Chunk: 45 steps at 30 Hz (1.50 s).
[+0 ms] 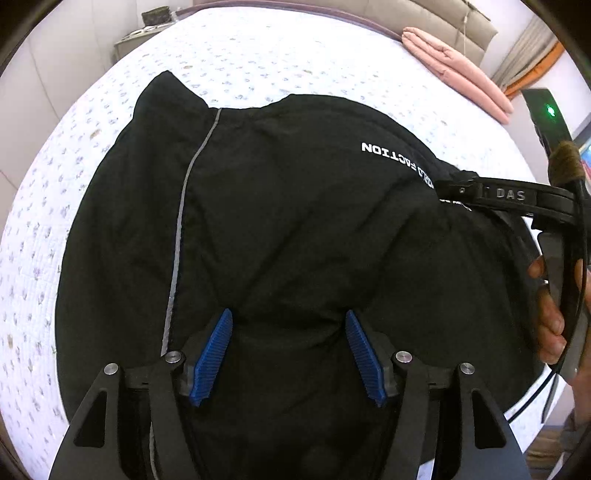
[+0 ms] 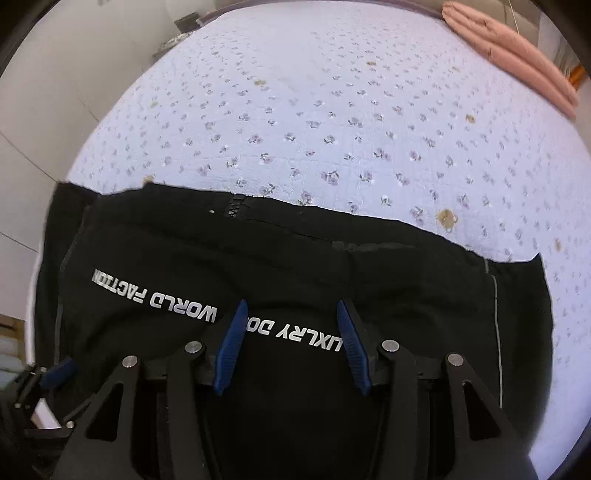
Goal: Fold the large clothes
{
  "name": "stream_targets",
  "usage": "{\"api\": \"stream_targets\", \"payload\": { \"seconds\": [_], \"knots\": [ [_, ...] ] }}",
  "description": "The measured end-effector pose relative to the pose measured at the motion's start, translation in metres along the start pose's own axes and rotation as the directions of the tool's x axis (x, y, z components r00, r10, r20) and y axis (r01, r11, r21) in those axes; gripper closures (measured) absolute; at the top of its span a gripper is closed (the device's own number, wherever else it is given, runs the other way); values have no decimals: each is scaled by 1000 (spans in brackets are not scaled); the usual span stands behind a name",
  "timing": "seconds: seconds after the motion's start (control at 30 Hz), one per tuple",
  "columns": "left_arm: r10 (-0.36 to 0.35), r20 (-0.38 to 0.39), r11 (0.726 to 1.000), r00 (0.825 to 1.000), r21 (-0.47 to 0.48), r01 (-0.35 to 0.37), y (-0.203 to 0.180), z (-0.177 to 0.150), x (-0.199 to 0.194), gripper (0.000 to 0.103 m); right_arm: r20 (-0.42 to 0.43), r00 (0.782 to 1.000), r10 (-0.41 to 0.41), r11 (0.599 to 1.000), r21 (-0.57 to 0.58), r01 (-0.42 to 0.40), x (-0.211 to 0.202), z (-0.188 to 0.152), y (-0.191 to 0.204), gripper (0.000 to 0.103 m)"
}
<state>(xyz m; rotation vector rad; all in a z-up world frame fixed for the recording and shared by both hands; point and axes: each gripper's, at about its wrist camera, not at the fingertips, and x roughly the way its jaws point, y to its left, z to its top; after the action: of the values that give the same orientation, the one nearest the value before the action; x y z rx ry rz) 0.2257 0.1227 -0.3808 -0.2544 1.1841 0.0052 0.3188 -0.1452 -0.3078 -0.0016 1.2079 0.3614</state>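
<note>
A black jacket [image 1: 288,206] with grey piping and white "WORLD FACTION" lettering lies spread on the bed; in the right wrist view the jacket [image 2: 332,266] shows a zipper along its far edge. My left gripper [image 1: 288,350] hovers open over the near part of the cloth, blue pads apart, with a raised fold of fabric between them that is not pinched. My right gripper [image 2: 291,343] is open above the lettering, nothing clamped. From the left wrist view, the right gripper [image 1: 448,188] reaches in from the right over the jacket's edge. The left gripper [image 2: 55,373] shows at the lower left.
The bed has a white floral quilt [image 2: 332,110] stretching far beyond the jacket. A folded pink blanket [image 1: 458,70] lies at the far right by the padded headboard [image 1: 443,18]. A nightstand [image 1: 136,37] stands at the far left. A person's hand [image 1: 550,314] holds the right gripper's handle.
</note>
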Motion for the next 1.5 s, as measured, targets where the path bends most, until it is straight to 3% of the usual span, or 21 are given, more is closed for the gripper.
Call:
{"api": "stream_targets", "payload": {
  "seconds": [0.07, 0.13, 0.23, 0.3, 0.5, 0.7, 0.9, 1.1, 1.27, 1.43, 1.5],
  "knots": [
    [-24, 18, 1000, 1000, 7, 24, 7, 1, -13, 37, 26, 999, 41, 999, 22, -42, -16, -6, -11, 49],
    [-9, 49, 1000, 999, 4, 9, 22, 1, -33, 37, 62, 996, 68, 996, 54, -71, -38, -16, -25, 39],
    [38, 98, 999, 994, -28, -35, 42, 7, -50, 32, 119, 993, 19, 995, 97, -31, -71, -39, -54, 23],
    [67, 119, 997, 991, -56, -60, 57, 12, -58, 29, 127, 992, -29, 993, 121, 13, -84, -52, -73, 20],
    [114, 102, 989, 988, -106, -103, 96, 17, -60, 29, 51, 993, -103, 976, 199, 91, -82, -83, -127, 18],
    [114, 66, 985, 991, -137, -105, 111, 29, -37, 29, 5, 997, -80, 954, 292, 76, -65, -108, -163, 17],
    [57, -10, 991, 998, -124, -58, 123, 35, 2, 27, -15, 1000, -16, 947, 319, 20, -51, -116, -179, 9],
    [-27, -32, 991, 999, -134, 22, 141, 41, 20, 23, -31, 999, 31, 951, 308, -20, -37, -113, -188, 2],
    [-107, -52, 979, 993, -181, 96, 157, 46, 37, 20, -38, 997, 69, 953, 300, -55, -23, -109, -193, 0],
    [-165, -59, 956, 984, -256, 145, 177, 44, 54, 4, -42, 990, 133, 941, 319, -113, -9, -107, -200, 0],
    [-204, -56, 940, 977, -288, 180, 183, 40, 58, 4, -45, 984, 171, 930, 336, -146, -1, -106, -203, 0]
  ]
}}
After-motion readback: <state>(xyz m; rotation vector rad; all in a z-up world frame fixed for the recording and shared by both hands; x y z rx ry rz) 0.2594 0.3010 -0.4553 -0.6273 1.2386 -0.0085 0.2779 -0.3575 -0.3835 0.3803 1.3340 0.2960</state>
